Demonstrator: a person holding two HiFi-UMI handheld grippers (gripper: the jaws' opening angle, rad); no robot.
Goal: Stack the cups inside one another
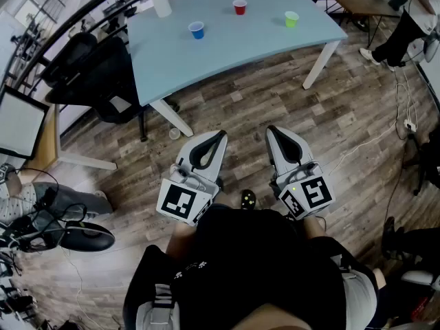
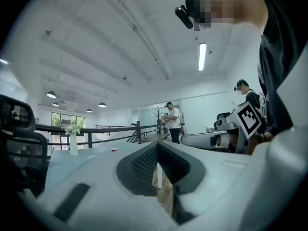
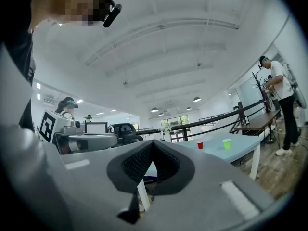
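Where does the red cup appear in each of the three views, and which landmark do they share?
Head view: red cup, top centre, between blue cup and green cup.
Left gripper view: small red spot left of centre, on the light blue table.
Right gripper view: right of centre, left of the green cup.
Shared landmark: that table.

top [image 1: 254,267]: black | left gripper [image 1: 218,137], right gripper [image 1: 273,130]: white, black-padded | marker cubes [image 1: 184,203]: black-white
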